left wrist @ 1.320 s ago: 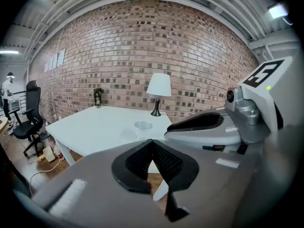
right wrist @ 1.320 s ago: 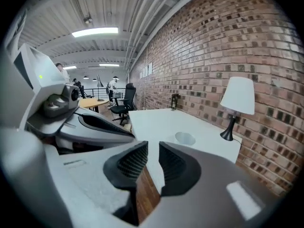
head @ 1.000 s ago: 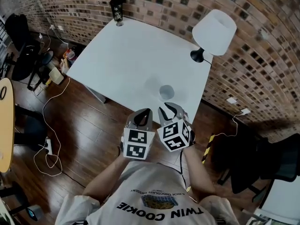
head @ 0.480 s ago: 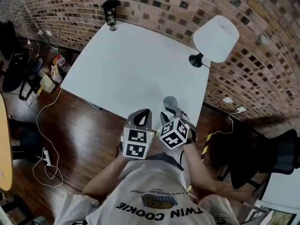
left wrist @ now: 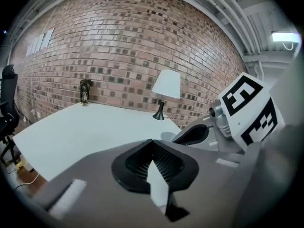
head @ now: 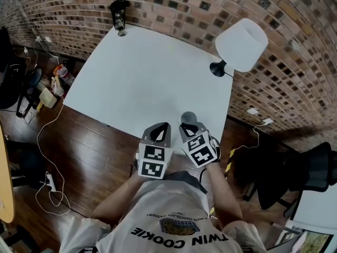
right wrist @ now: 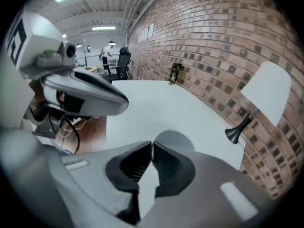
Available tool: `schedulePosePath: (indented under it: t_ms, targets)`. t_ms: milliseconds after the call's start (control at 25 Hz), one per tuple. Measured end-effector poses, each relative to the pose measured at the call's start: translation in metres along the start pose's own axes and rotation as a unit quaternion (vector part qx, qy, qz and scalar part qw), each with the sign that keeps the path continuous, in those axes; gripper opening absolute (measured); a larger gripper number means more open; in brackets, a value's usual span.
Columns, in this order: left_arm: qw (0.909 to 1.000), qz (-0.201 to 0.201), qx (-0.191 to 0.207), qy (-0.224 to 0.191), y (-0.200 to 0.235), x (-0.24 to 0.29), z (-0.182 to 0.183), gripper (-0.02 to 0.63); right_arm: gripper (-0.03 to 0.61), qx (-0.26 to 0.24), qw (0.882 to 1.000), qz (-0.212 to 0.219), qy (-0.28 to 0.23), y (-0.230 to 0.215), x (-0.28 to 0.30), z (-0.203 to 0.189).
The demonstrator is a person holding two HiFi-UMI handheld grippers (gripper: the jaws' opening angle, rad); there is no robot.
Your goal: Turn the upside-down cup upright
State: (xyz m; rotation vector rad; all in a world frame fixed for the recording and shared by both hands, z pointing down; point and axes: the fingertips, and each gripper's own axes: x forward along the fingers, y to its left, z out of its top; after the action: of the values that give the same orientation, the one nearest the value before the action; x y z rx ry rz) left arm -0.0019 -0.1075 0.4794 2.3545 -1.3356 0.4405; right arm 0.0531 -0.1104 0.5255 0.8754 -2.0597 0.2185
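Note:
A small grey cup point(head: 188, 116) stands near the front right edge of the white table point(head: 147, 73). It shows as a grey dome point(right wrist: 176, 137) just beyond my right gripper's tips. My right gripper point(head: 186, 126) points steeply down right behind the cup. Its jaws point(right wrist: 151, 144) are closing and almost meet, with nothing visible between the pads. My left gripper point(head: 160, 127) hovers over the table's front edge, left of the cup, and its jaws point(left wrist: 152, 143) are shut and empty. In the left gripper view the cup point(left wrist: 166, 136) peeks out beside the right gripper's finger.
A white-shaded lamp point(head: 239, 40) on a black base stands at the table's right rear edge, against the brick wall. A dark tumbler point(head: 119, 12) stands at the far left corner. Cables point(head: 50, 141) lie on the wood floor on the left, and a black chair point(head: 310, 168) stands on the right.
Both grippers have come closer to the table's front edge. The right gripper has dropped in right behind the cup and its jaws have come together.

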Motion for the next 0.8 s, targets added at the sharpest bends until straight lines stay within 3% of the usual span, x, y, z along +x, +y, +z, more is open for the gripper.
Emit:
schedulePosePath:
  t_ms: [120,240,320,400,560,680,720,800]
  targets:
    - [1.0000,-0.004,-0.001,0.004,-0.002,0.006,-0.001,0.003,0.017,0.094,0.994,0.031,-0.049,-0.006,-0.005,0.005]
    - [0.9999,-0.008,0.000,0.008,-0.005,0.011,-0.003,0.003,0.017,0.218,0.967,0.078,-0.102,-0.015,-0.009,0.001]
    - [0.9999,-0.009,0.002,0.010,-0.007,0.014,-0.003,0.003,0.017,0.305,0.936,0.109,-0.140,-0.023,-0.010,-0.003]
    - [0.9999,-0.009,0.005,0.011,-0.008,0.017,-0.002,0.003,0.017,0.383,0.897,0.139,-0.172,-0.032,-0.009,-0.009]
    - [0.9999,-0.007,0.008,0.010,-0.010,0.023,0.003,0.003,0.017,0.494,0.822,0.181,-0.219,-0.046,-0.005,-0.023]
    - [0.9999,-0.003,0.010,0.009,-0.011,0.028,0.006,0.003,0.017,0.582,0.755,0.194,-0.231,-0.056,0.001,-0.045]
    - [0.9999,-0.001,0.011,0.008,-0.011,0.030,0.008,0.003,0.017,0.605,0.738,0.192,-0.229,-0.060,0.004,-0.055]
    - [0.9999,0.001,0.010,0.005,-0.011,0.034,0.012,0.003,0.018,0.623,0.720,0.196,-0.236,-0.066,0.007,-0.064]
